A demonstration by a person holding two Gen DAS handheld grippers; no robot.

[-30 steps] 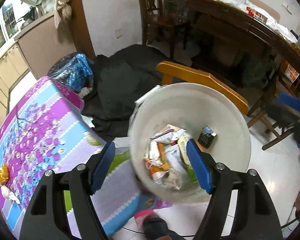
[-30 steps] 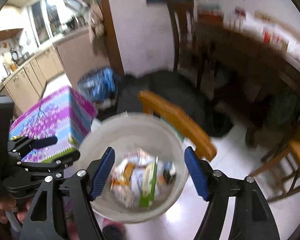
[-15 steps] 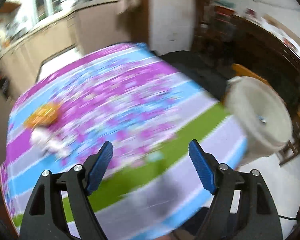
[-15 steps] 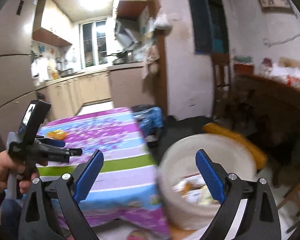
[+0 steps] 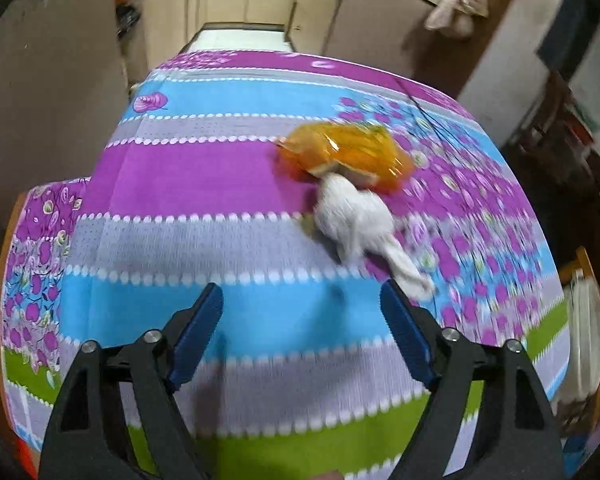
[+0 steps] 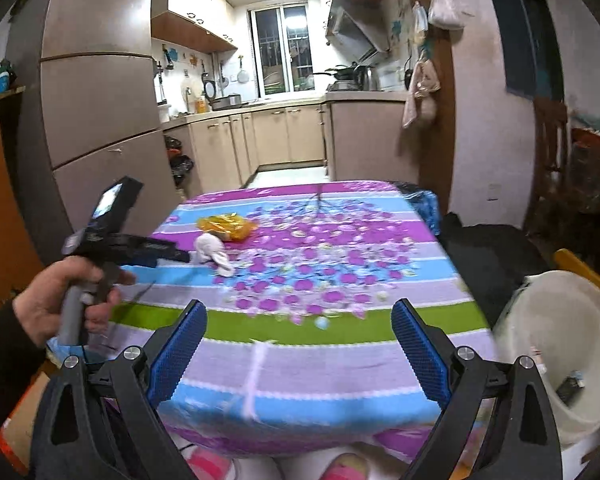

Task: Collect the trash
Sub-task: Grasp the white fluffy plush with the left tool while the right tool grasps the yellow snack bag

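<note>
Trash, an orange wrapper touching a white tissue, lies near my tabletop's far left corner. My left tool has just been spreading, nothing between; my right tool gapes empty too.

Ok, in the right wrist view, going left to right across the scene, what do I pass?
Hand holding the left gripper → white crumpled tissue → orange wrapper → flowered tablecloth → white bucket at the table's right.
</note>
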